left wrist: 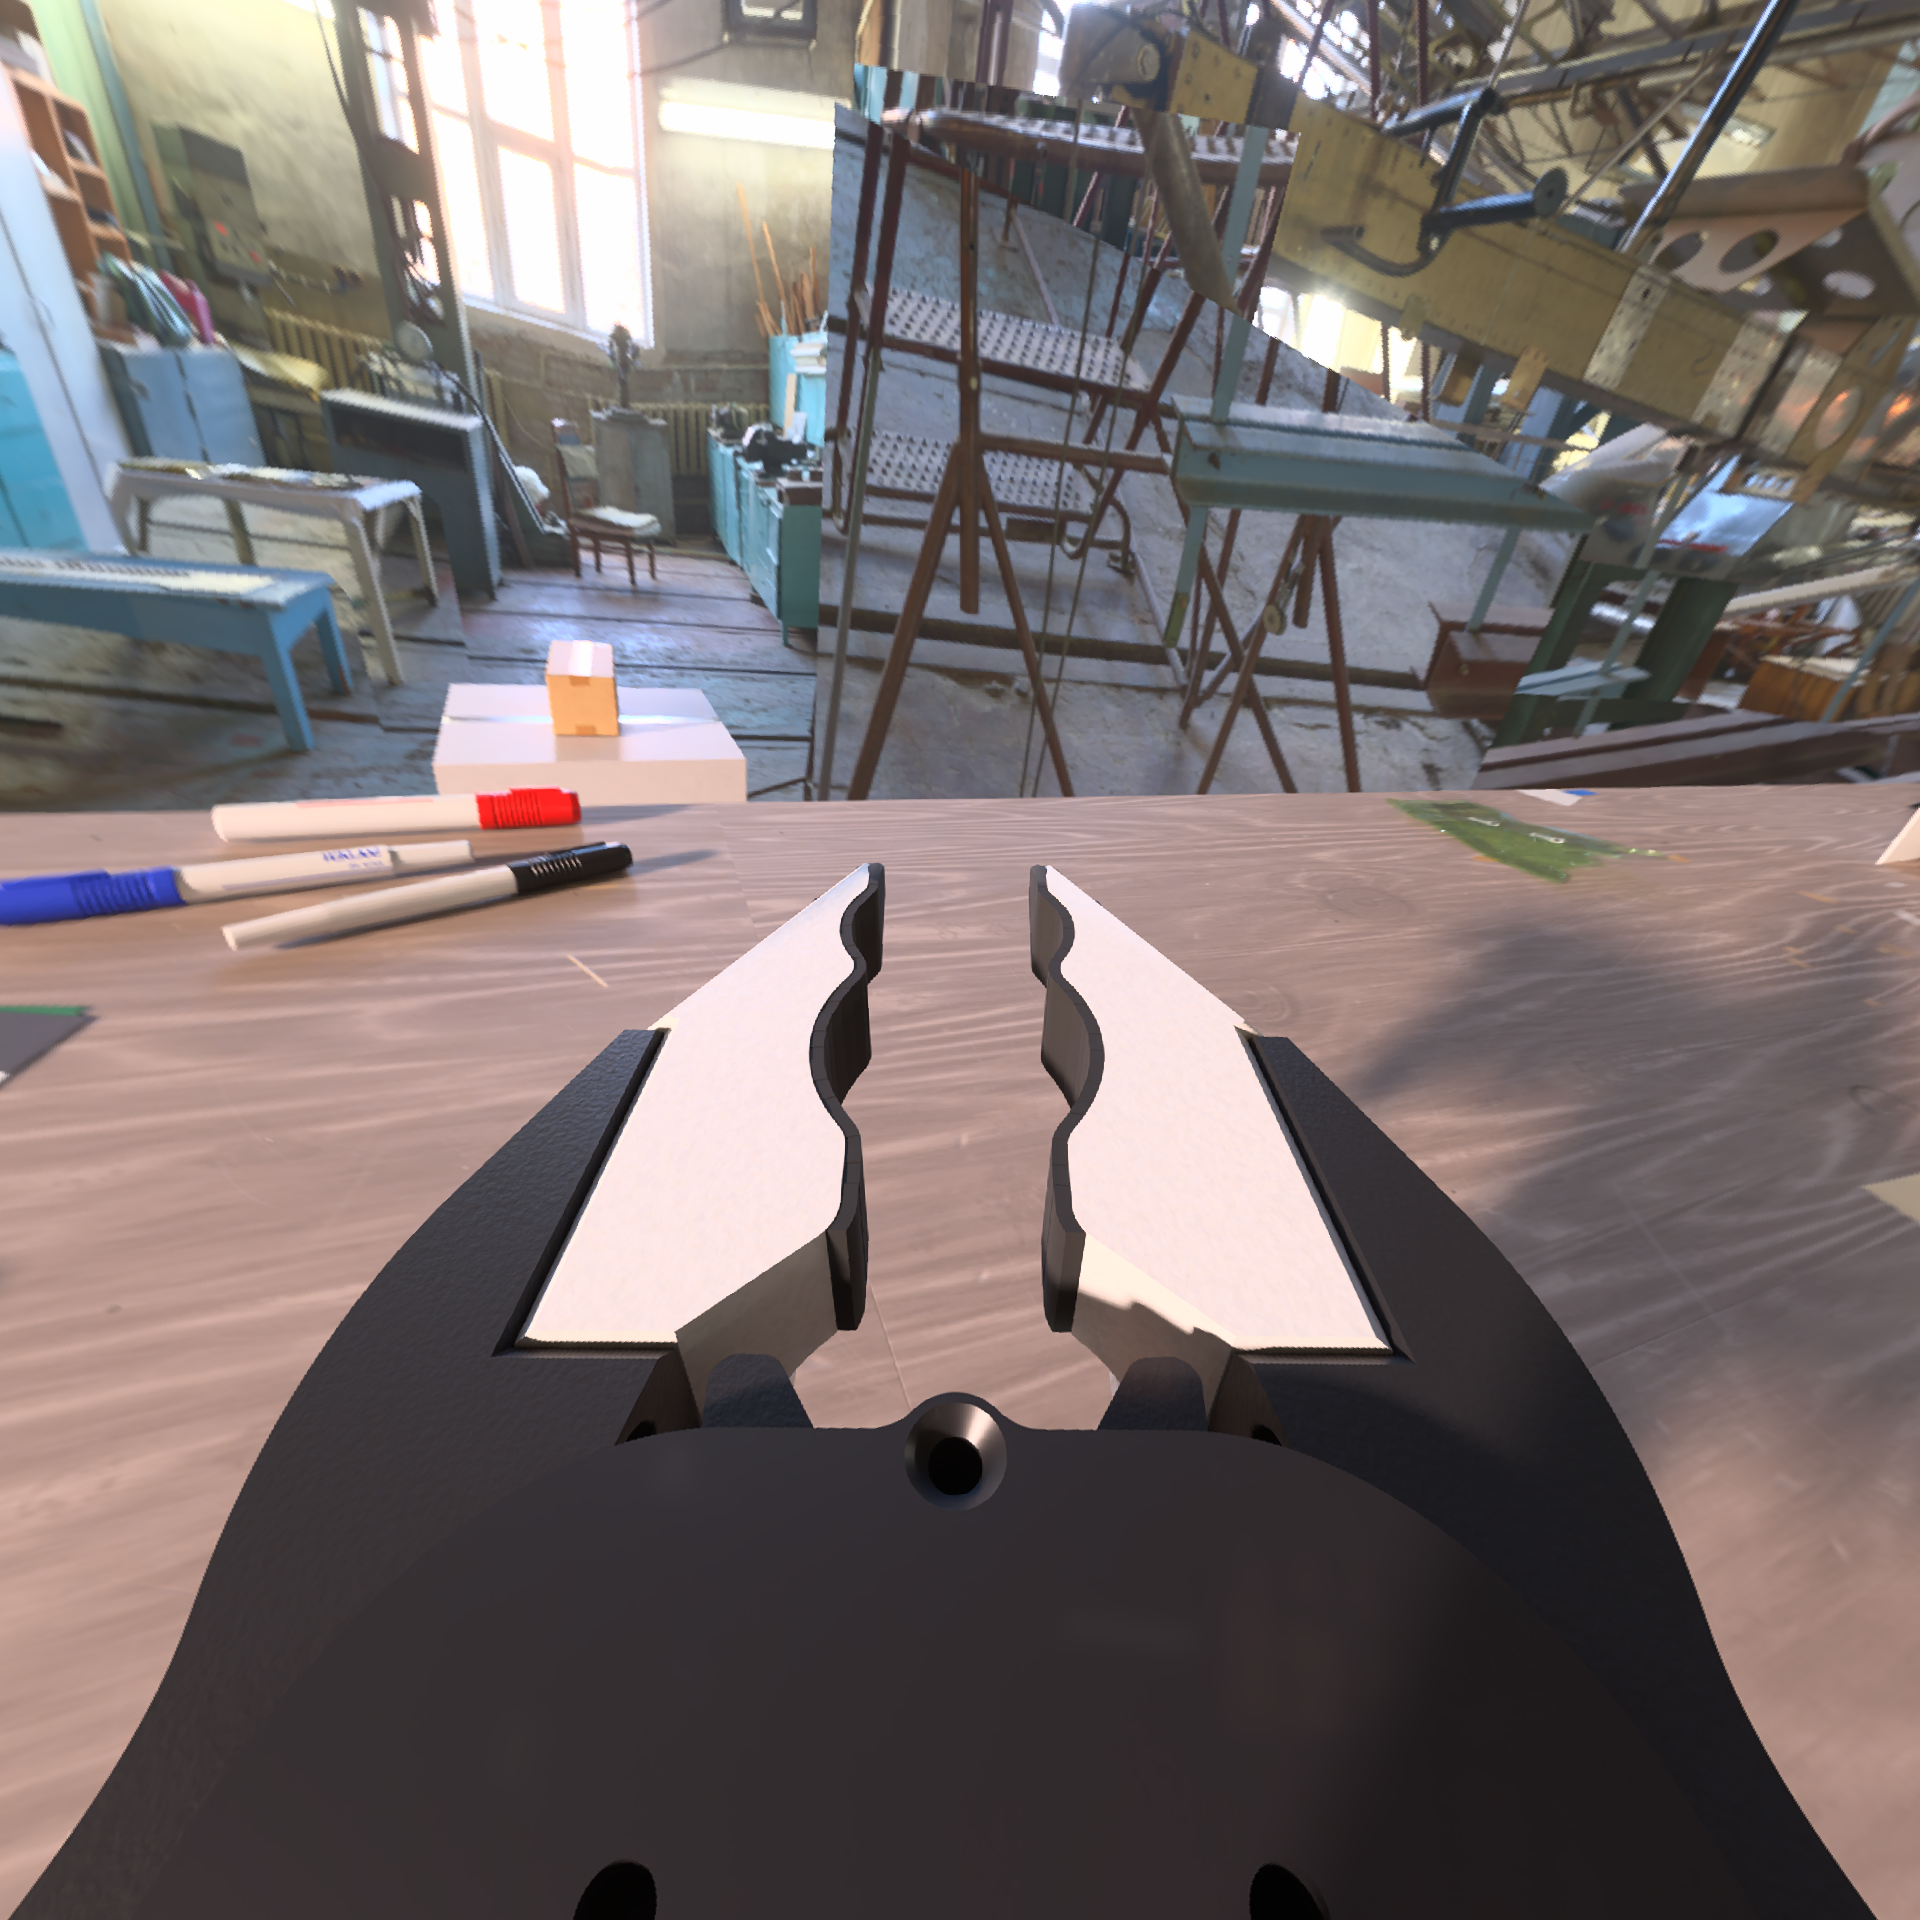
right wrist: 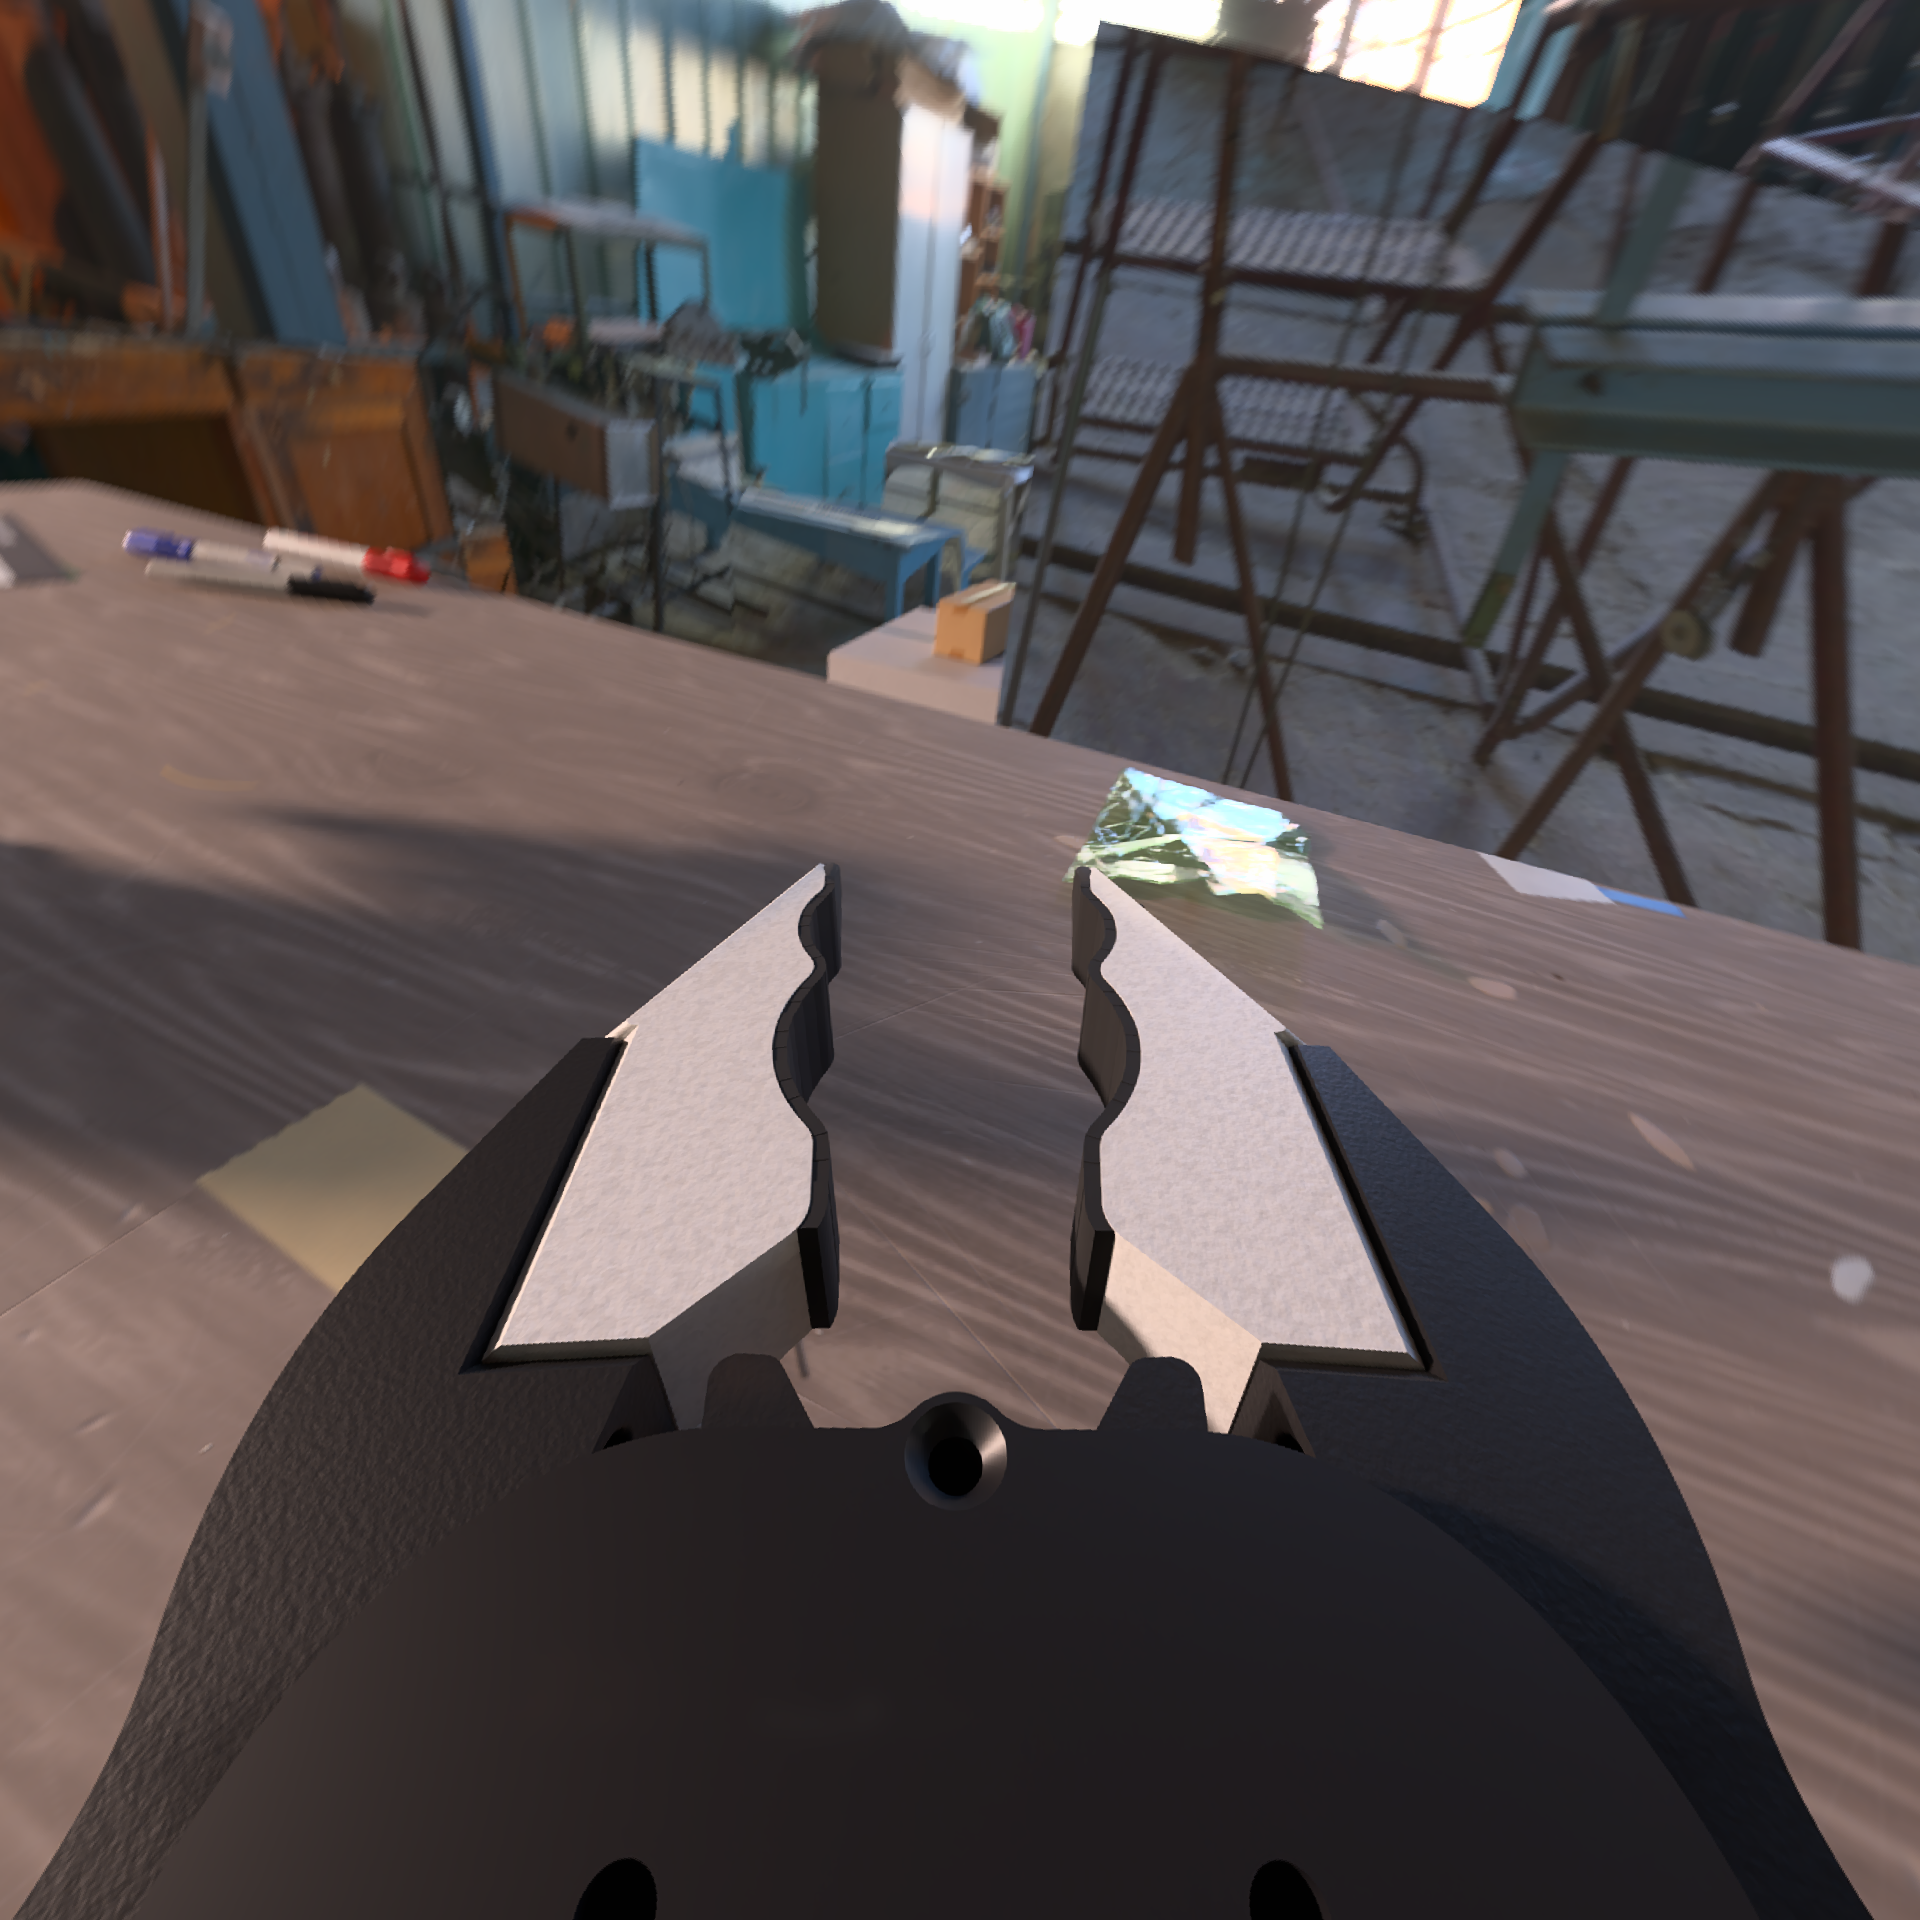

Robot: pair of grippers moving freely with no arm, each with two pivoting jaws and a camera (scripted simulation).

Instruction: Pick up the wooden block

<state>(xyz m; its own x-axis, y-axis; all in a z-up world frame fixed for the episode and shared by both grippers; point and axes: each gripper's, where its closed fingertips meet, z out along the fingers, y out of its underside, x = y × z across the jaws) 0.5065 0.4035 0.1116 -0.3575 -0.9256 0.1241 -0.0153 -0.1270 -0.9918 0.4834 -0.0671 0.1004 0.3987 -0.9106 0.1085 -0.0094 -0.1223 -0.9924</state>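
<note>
Two grippers, left [left wrist: 956, 883] and right [right wrist: 956, 883], gape empty; block [left wrist: 582, 691] beyond table [left wrist: 1351, 1039] edge, ahead-left, left nearer.

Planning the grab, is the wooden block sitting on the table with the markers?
No, the wooden block rests on a white platform beyond the table's far edge.

left gripper [left wrist: 956, 878]: matte black textured body | white wedge fingers [left wrist: 727, 1122] | dark wavy inner pads | round bolt hole at centre | two holes low on the body || right gripper [right wrist: 956, 883]: same black body, white fingers [right wrist: 686, 1143], dark scalloped pads
</note>
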